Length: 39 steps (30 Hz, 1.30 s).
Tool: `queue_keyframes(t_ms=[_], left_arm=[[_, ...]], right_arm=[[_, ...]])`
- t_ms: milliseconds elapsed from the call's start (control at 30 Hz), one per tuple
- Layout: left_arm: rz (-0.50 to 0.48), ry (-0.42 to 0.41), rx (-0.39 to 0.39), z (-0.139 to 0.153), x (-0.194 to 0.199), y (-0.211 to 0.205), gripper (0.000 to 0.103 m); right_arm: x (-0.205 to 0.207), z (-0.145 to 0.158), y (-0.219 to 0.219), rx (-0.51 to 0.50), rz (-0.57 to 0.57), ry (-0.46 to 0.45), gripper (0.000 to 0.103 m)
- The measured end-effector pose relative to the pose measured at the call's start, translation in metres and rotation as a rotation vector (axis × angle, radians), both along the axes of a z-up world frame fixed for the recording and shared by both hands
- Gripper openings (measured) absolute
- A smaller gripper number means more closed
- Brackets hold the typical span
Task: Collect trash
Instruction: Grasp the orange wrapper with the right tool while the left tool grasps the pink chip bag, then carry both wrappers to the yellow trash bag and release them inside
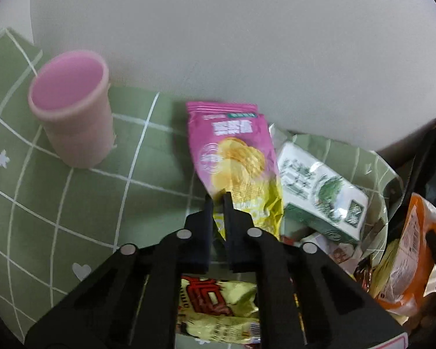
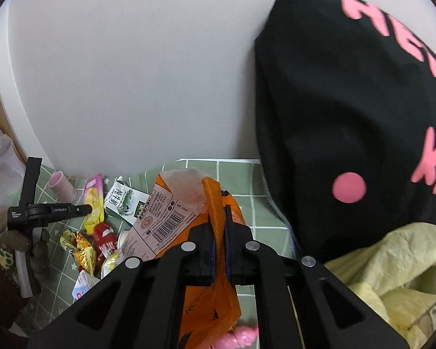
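Observation:
My left gripper point(image 1: 218, 200) is shut on the lower part of a pink and yellow chip bag point(image 1: 232, 151), which lies on the green checked cloth point(image 1: 72, 203). From the right wrist view, the same left gripper point(image 2: 89, 208) is seen from the side, meeting that chip bag point(image 2: 94, 195). My right gripper point(image 2: 218, 213) is shut on an orange plastic wrapper point(image 2: 171, 218) with a barcode label, and a strip of it runs between the jaws. The same orange wrapper point(image 1: 412, 247) shows at the right edge of the left wrist view.
A pink cup point(image 1: 72, 116) stands left of the chip bag. A green and white carton point(image 1: 319, 195) and a gold wrapper point(image 1: 218, 305) lie close by. A black bag with pink lettering point(image 2: 348, 110) fills the right, with a pale yellow plastic bag point(image 2: 398, 276) below it. Gold and red wrappers point(image 2: 81, 244) litter the cloth.

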<state>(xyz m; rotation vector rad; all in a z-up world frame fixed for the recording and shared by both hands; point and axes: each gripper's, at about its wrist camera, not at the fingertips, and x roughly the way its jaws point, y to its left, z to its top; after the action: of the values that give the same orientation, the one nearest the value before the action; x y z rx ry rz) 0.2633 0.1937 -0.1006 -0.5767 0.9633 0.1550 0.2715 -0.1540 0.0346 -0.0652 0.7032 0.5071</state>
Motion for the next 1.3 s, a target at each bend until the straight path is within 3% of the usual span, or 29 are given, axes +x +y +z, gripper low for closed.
queue_keyframes(t_ms=[333,567,667,900,1067,1167,1300], left_arm=[[-0.045,-0.208,0.186,0.091,-0.03,-0.049,0.001],[-0.095,-0.299,0.226,0.131,-0.052,-0.048,0.001],[-0.155,-0.355,0.237,0.152,-0.051,-0.068,0.001],[-0.375,-0.485,0.209,0.2,-0.035,-0.14,0.001],[-0.587,-0.593,0.154,0.236,-0.016,-0.218,0.001],[-0.697,-0.628,0.126,0.251,-0.009,-0.263,0.001],[-0.839,-0.635,0.112,0.257,-0.003,-0.319,0.001]], right_arm=[[-0.013,0.009,-0.031,0.067,-0.009,-0.079,0.006],[-0.014,0.014,-0.041,0.081,-0.027,-0.113,0.006],[-0.018,0.025,-0.048,0.079,-0.047,-0.15,0.006],[-0.037,0.061,-0.102,0.057,-0.171,-0.253,0.006],[-0.057,0.094,-0.178,-0.006,-0.383,-0.36,0.006],[-0.067,0.107,-0.218,-0.038,-0.486,-0.382,0.006],[-0.075,0.099,-0.245,-0.086,-0.546,-0.36,0.006]])
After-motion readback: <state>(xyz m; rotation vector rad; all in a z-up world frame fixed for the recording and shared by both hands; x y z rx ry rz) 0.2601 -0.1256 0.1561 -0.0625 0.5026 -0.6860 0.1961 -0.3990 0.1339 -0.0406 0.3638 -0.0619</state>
